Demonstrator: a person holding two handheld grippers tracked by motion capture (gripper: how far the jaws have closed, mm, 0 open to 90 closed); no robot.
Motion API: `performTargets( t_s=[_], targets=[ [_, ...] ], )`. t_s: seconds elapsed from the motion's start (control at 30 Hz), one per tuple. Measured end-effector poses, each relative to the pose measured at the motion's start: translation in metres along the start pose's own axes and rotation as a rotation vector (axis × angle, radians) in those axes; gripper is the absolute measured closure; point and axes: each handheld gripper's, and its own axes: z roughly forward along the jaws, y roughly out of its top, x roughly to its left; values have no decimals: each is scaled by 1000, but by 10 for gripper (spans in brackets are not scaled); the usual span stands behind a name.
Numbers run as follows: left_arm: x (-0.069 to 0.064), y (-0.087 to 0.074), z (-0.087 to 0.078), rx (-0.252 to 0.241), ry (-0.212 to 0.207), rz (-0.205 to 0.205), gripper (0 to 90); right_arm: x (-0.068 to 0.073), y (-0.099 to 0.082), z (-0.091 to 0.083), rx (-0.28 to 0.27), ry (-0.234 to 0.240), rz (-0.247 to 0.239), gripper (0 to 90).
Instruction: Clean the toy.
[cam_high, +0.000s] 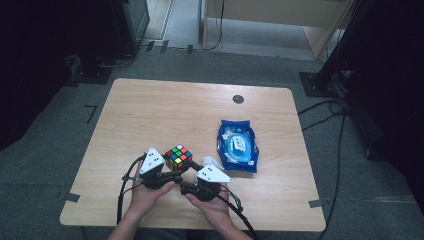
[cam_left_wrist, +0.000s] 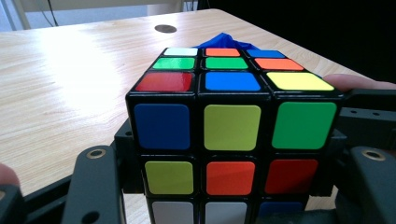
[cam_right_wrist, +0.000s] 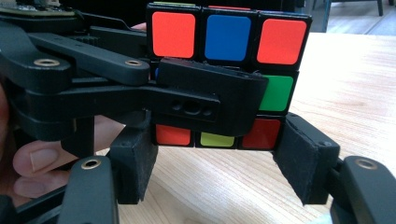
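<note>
Near the front centre of the wooden table (cam_high: 150, 110), the puzzle cube (cam_high: 178, 157) is held just above the surface between both grippers. The left gripper (cam_high: 172, 172) is clamped on the cube, one jaw against each side face. The right gripper (cam_high: 192, 175) has its jaws spread to either side of the cube's lowest layer, apart from it. A blue wipes pack (cam_high: 238, 145) lies just right of the cube. The table's far half and left side offer open room; the front edge lies close under the hands.
</note>
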Motion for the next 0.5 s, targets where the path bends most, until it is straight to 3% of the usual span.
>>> performTargets(
  t_s=[0.23,0.5],
  targets=[
    [4,0,2,27,-30,-47,336,-1,-1,0,10,-3,-46,345],
    [7,6,-1,57,-51,-52,323,3,-5,-2,27,-40,-240,347]
  ],
)
